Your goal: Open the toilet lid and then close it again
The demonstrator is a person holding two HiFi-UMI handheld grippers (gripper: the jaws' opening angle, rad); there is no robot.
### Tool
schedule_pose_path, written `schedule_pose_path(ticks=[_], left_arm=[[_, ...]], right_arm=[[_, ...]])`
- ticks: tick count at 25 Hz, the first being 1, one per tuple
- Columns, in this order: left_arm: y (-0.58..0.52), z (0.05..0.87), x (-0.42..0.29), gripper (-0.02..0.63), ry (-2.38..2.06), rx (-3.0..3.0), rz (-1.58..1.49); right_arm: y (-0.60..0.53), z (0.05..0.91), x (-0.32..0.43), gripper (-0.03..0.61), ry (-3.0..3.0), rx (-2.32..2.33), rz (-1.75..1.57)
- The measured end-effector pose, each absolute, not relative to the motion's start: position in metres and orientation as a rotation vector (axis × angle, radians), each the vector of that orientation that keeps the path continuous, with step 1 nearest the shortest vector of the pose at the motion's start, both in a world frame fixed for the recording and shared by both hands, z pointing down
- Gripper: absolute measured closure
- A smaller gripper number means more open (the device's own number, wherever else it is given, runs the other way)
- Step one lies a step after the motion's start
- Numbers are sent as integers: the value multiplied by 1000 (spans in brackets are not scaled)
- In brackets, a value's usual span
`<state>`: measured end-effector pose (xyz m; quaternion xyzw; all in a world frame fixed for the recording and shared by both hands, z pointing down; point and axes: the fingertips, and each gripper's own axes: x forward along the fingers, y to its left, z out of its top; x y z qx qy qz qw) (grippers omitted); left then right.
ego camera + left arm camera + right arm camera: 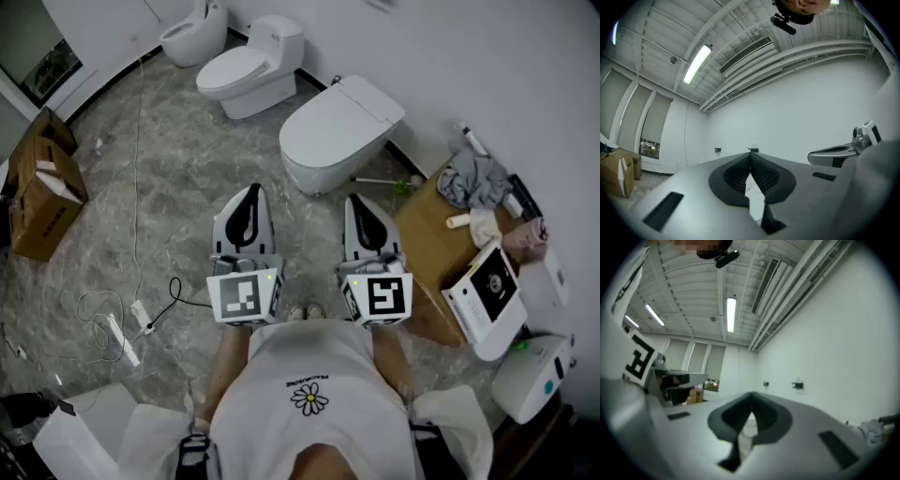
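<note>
- You hold the left gripper point(251, 191) and the right gripper point(360, 200) side by side in front of your chest. They are apart from each other, with your forearms running straight out from your body to their marker cubes.
- Both point forward and roughly level, and neither is rolled to a side.
- The left gripper's jaws are pressed together at the tips with nothing between them.
- The right gripper's jaws are also closed on nothing.
- The toilet point(309, 164) stands ahead of both tips, closer to the right gripper's line. Its lid point(342, 117) is down, and neither gripper touches it.
- Two other toilets point(251, 64) stand farther ahead, beyond the left gripper's tip.
- A wooden table point(427, 239) sits just outside the right gripper, with a grey cloth point(473, 178) at its far end.
- A cardboard box point(42, 187) lies well out to the left gripper's outer side.
- A power strip point(122, 336) lies on the floor, nearer to you than the box.
</note>
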<state>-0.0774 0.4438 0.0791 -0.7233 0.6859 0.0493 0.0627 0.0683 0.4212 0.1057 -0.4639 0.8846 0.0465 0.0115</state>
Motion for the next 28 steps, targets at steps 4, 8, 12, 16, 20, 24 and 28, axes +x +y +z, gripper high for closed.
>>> schedule_pose_path(ticks=[4, 8, 12, 16, 20, 24, 28], left_arm=[[443, 79, -78, 592, 2074, -2189, 166], [440, 83, -82, 592, 2089, -2196, 145], [436, 87, -80, 592, 2094, -2198, 134], [433, 91, -73, 592, 2102, -2204, 118], [433, 91, -68, 592, 2110, -2187, 105], [437, 97, -61, 592, 2148, -2149, 56], [436, 101, -54, 592, 2165, -2116, 68]], right_arm=[[421, 107, 68, 548, 2761, -1448, 141], [418, 108, 73, 548, 2730, -1504, 148], [410, 111, 87, 548, 2705, -1529, 107], [408, 113, 98, 548, 2688, -1511, 64], [407, 114, 101, 548, 2695, -1466, 43], [408, 122, 110, 548, 2711, -1418, 17], [404, 138, 120, 548, 2725, -1357, -66]])
